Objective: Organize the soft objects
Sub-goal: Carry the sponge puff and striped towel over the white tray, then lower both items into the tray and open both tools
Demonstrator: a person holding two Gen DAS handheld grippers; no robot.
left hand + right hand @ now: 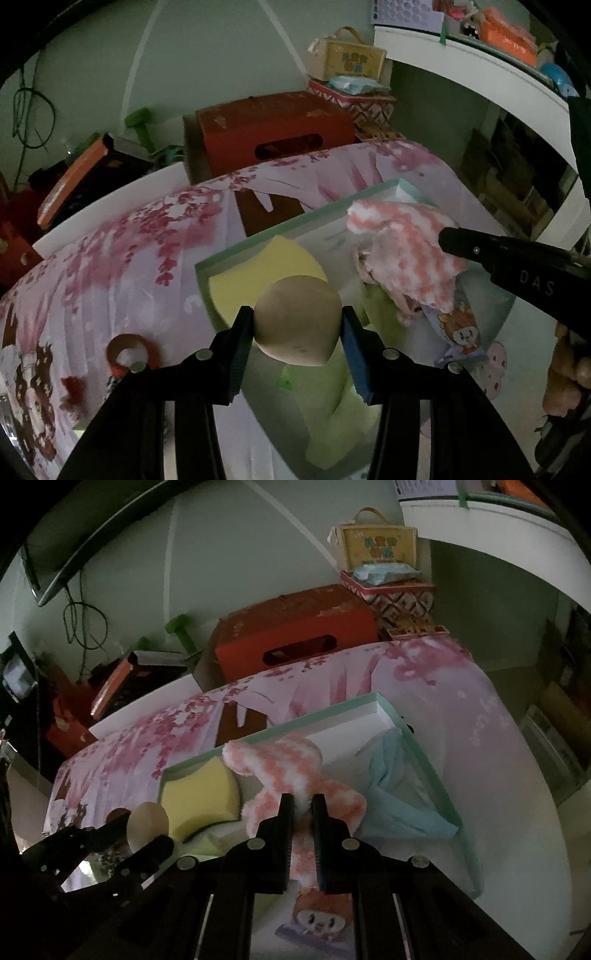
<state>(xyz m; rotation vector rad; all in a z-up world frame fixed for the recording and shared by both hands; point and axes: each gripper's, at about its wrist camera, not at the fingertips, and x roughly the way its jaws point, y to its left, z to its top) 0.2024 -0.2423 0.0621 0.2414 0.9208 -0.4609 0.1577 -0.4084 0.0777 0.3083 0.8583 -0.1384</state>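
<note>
My left gripper (297, 325) is shut on a beige soft ball (297, 320) and holds it above the near end of a white tray with a mint-green rim (258, 242). It also shows in the right wrist view (147, 829). My right gripper (302, 805) is shut on a pink-and-white fuzzy cloth (280, 766) that hangs over the tray (325, 710); it shows in the left wrist view (399, 254). In the tray lie a yellow sponge (201, 799), a light blue cloth (397, 794), and a pale green soft piece (343, 413).
The tray rests on a pink floral bedspread (122, 266). A cartoon-printed packet (314, 919) lies at the tray's near edge. A tape roll (127, 350) lies on the bedspread at left. A red box (269, 129) and stacked bags (351, 62) stand behind the bed.
</note>
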